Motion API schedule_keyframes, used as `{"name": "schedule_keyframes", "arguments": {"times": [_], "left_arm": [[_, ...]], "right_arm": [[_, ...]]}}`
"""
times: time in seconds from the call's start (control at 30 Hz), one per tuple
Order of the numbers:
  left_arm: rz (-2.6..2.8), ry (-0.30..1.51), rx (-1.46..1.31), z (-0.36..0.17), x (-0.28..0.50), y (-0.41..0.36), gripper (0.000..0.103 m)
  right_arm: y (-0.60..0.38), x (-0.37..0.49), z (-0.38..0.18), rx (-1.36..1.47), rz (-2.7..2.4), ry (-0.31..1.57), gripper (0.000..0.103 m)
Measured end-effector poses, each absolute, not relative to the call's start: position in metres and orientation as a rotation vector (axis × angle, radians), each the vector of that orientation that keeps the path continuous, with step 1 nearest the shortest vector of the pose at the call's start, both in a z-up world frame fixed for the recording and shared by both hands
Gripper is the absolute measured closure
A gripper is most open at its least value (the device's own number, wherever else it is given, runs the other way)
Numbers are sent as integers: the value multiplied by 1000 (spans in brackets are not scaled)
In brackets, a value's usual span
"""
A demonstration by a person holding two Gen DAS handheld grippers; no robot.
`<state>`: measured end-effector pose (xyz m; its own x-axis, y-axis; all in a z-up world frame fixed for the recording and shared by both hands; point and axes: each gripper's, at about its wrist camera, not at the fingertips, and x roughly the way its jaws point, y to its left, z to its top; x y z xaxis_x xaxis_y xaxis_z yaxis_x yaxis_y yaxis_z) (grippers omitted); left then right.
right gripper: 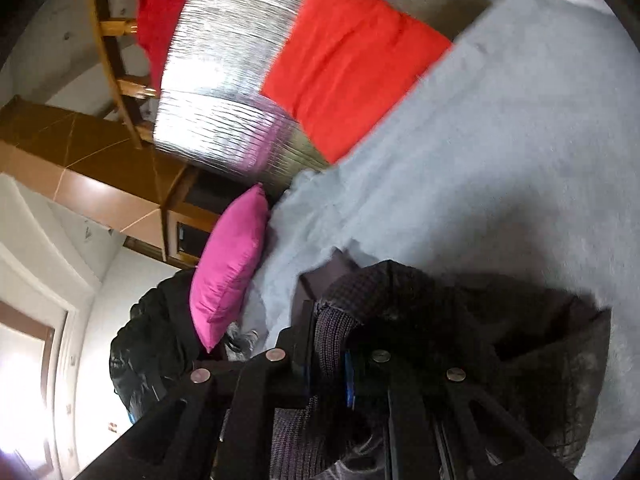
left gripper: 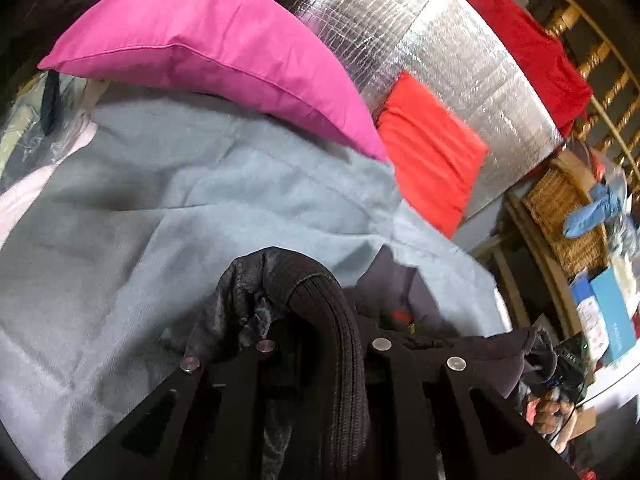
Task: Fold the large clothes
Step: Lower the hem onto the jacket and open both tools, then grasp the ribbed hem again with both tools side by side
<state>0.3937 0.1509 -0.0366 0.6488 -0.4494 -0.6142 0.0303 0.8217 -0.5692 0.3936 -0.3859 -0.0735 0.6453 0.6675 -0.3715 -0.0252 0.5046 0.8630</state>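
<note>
Left hand-held gripper (left gripper: 320, 344): fingertips buried under ribbed cuff of dark garment (left gripper: 328, 320), pad contact hidden. Rest of garment cut off at bottom edge, shape unreadable. Right hand-held gripper (right gripper: 332, 344): tips likewise covered by knit fabric, grip itself not visible; garment (right gripper: 460, 320) runs off bottom edge in right wrist view. Orange cushion (right gripper: 352, 64) motion-blurred at edges in both views. Blue box (left gripper: 612, 312) at right: print too small to read. Hand (left gripper: 550, 412) lower right partly hidden behind gripper body. Black bag (right gripper: 148, 340) half behind pink pillow (right gripper: 232, 264), contents unclear.
</note>
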Motion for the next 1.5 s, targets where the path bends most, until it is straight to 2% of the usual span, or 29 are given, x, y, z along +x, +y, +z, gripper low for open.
{"name": "schedule_keyframes", "arguments": {"times": [0.1, 0.23, 0.27, 0.33, 0.37, 0.4, 0.43, 0.57, 0.63, 0.7, 0.83, 1.0, 1.23, 1.4, 1.5], "left_arm": [[-236, 865, -568, -48, 414, 144, 85], [-170, 984, -672, -83, 432, 148, 78], [-171, 995, -706, -86, 432, 151, 77], [-184, 1009, -744, -81, 432, 155, 65], [-191, 1005, -750, -76, 430, 156, 62], [-192, 998, -751, -69, 428, 156, 54], [-190, 993, -756, -63, 426, 158, 47], [-182, 963, -811, -43, 416, 166, 37], [-122, 897, -757, -26, 408, 172, 21], [-57, 838, -709, -9, 398, 182, 10], [-78, 821, -705, 0, 377, 197, 10], [-81, 805, -521, -19, 286, 203, 10], [-48, 761, -612, -61, 188, 201, 10], [-22, 810, -677, -85, 195, 180, 10], [27, 813, -652, -90, 214, 173, 10]], "right_arm": [[-390, 404, -76, 1011, 432, 752, 91], [-390, 420, -121, 1108, 320, 874, 86], [-388, 421, -125, 1121, 312, 880, 82], [-389, 417, -121, 1127, 327, 851, 69], [-389, 415, -116, 1121, 335, 838, 41], [-390, 412, -108, 1118, 346, 813, 21], [-391, 407, -98, 1112, 334, 784, 21], [-400, 389, -69, 1065, 297, 728, 20], [-400, 372, -55, 1026, 298, 726, 20], [-394, 355, -42, 963, 316, 732, 20], [-376, 309, -31, 811, 352, 764, 20], [-367, 244, -41, 629, 283, 790, 20], [-379, 147, -112, 924, 213, 844, 20], [-371, 163, -147, 1083, 207, 868, 20], [-370, 177, -148, 1095, 165, 813, 20]]}}
